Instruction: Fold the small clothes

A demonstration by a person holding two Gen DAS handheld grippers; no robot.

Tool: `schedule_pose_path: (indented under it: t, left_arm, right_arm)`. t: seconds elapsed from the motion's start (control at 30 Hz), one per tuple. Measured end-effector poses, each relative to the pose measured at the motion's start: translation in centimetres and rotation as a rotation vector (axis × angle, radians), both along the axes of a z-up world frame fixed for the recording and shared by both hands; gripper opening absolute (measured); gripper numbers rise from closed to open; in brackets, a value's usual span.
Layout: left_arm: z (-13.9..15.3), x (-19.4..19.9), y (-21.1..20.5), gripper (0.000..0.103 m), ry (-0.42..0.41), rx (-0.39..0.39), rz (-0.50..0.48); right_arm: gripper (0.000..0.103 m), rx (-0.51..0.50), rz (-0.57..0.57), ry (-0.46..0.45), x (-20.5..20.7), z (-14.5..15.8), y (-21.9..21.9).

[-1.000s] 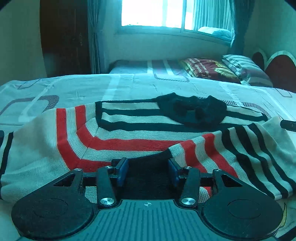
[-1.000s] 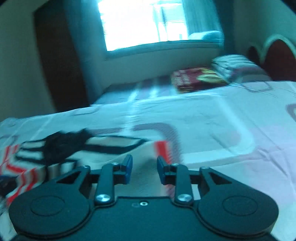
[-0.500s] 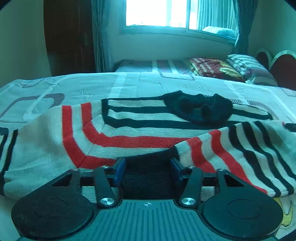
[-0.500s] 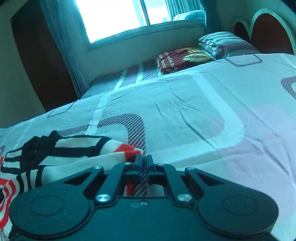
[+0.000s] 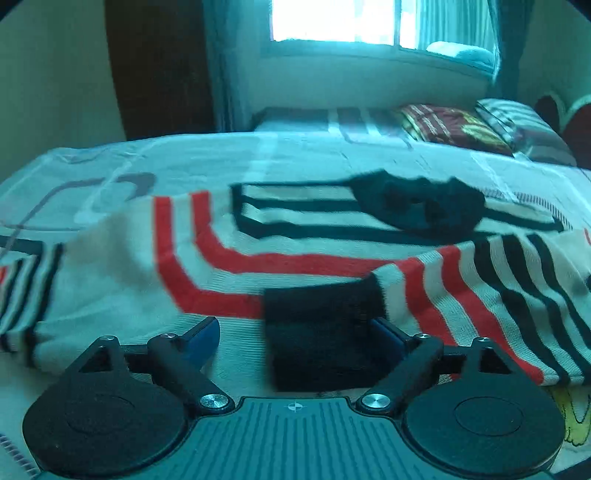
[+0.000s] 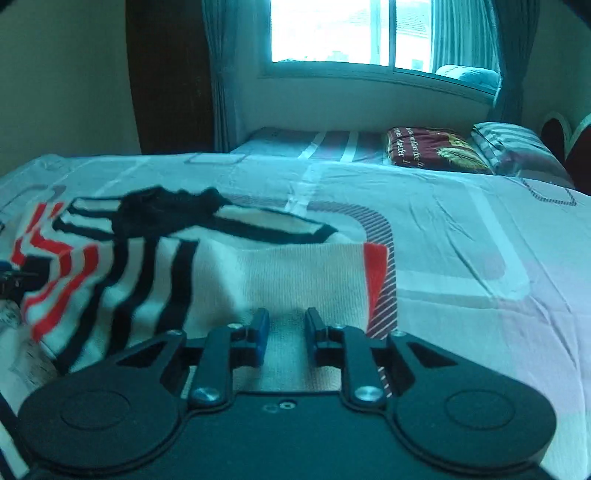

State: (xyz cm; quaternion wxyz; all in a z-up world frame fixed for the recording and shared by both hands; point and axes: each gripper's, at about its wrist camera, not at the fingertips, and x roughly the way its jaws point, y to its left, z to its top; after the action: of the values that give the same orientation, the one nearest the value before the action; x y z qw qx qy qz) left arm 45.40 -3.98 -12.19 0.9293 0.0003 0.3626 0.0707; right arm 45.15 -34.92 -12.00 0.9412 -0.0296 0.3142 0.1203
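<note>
A white sweater with red and black stripes (image 5: 295,266) lies spread on the bed, its black collar (image 5: 417,206) on the far side. My left gripper (image 5: 295,326) hangs low over the near edge, jaws wide and still opening. The sleeve's black cuff (image 5: 321,332) lies between them, against the right finger and clear of the left one. In the right wrist view the sweater (image 6: 277,273) has a sleeve folded across its body. My right gripper (image 6: 287,325) is at that fold's near edge, jaws opening a narrow gap. Cream knit lies between the fingers, and the pads do not pinch it.
The patterned bedsheet (image 6: 461,258) stretches wide to the right of the sweater. A dark red pillow (image 6: 432,149) and a striped pillow (image 6: 513,147) lie by the headboard (image 6: 565,136). Behind are a window (image 6: 351,33), curtains and a dark wardrobe (image 6: 170,74).
My left jaws spread wide and let go of the black cuff. My right gripper swung toward the sweater, shut at its edge, then parted slightly; a sleeve now lies folded over the body.
</note>
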Motion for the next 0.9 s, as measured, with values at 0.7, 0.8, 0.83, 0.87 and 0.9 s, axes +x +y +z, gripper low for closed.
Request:
schedule_pose_path:
  t: [0.7,0.8,0.83,0.87,0.9]
  left_arm:
    - [-3.5,-14.0,34.6,0.072,-0.204,-0.632,0.592]
    - [-4.6,-13.6,37.2,0.072,-0.258,-0.720,0.617]
    - [-4.9,-13.4,37.8,0.072,-0.274,-0.741,0.620]
    - [-5.2,-13.1,38.3,0.072,-0.288,-0.757,0.621]
    - [-5.4,-12.7,38.7,0.072,-0.300,-0.770,0.619]
  right_arm:
    - [0.034,0.261,-0.403,0.054,-9.4,2.4,-2.0]
    - [0.034,0.268,-0.427,0.048,-10.2,2.9,-0.2]
    - [0.035,0.274,-0.435,0.046,-10.4,3.1,0.4]
    - [0.035,0.283,-0.444,0.046,-10.5,3.2,0.9]
    - [0.035,0.291,-0.456,0.045,-10.6,3.3,1.2]
